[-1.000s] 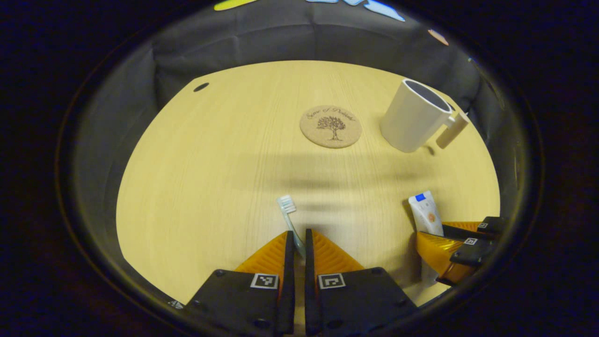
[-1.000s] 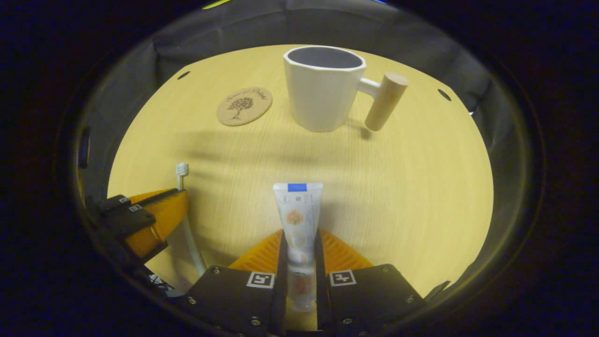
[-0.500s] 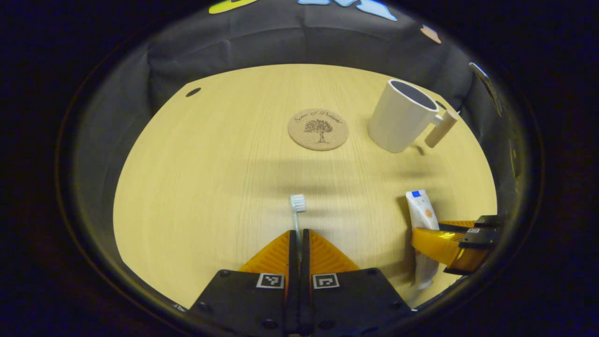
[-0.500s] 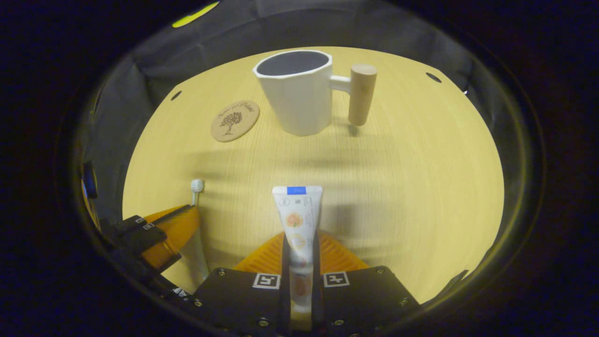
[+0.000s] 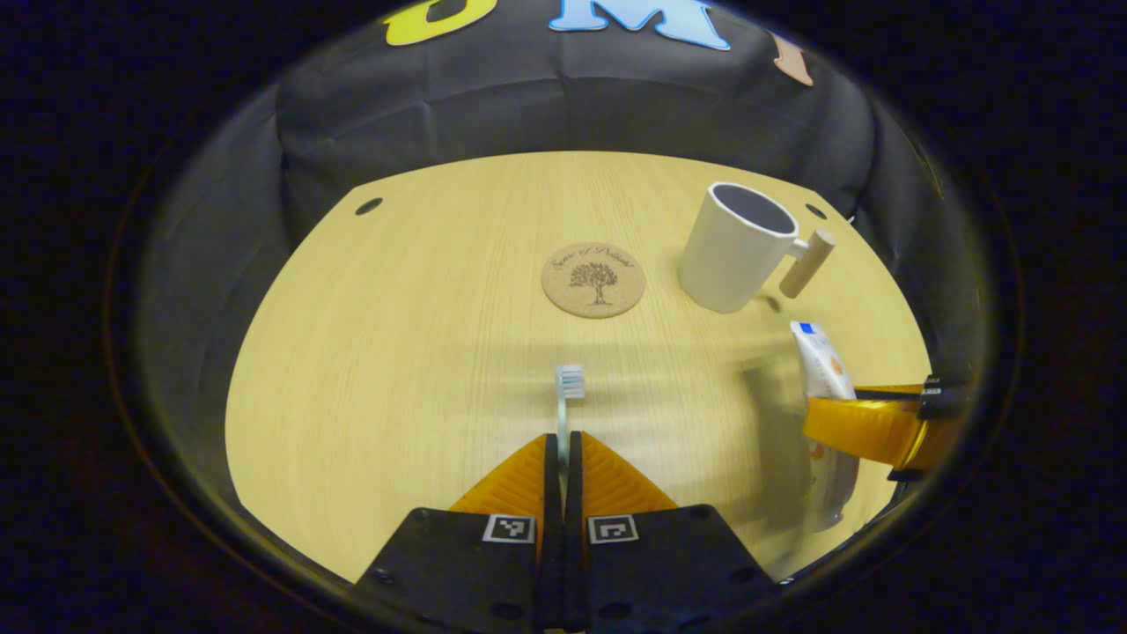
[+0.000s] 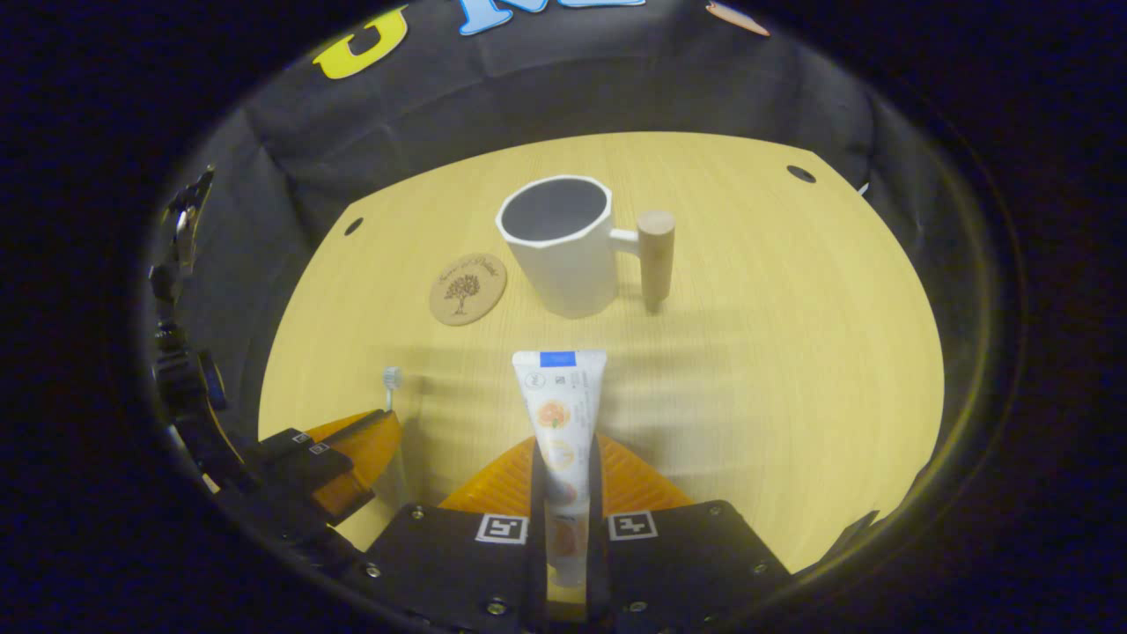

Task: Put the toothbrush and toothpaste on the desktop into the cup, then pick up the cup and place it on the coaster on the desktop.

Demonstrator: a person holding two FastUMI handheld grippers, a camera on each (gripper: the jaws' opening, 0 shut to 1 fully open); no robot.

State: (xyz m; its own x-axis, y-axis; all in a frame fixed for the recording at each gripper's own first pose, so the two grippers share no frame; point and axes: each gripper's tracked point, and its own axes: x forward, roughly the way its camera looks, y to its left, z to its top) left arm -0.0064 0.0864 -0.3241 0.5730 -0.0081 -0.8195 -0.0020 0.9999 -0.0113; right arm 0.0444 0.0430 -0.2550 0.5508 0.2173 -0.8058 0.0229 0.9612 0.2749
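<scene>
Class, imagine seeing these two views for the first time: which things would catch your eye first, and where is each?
The white faceted cup with a wooden peg handle stands empty at the far side of the pale wooden desktop, with the round cork coaster just beside it. Close up, the right hand-held gripper clamps a white toothpaste tube, while the left hand-held gripper pinches a slim pale toothbrush.

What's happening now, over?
Left gripper shut on toothbrush. Right gripper shut on toothpaste. Cup empty, upright beside coaster. Path clear.
</scene>
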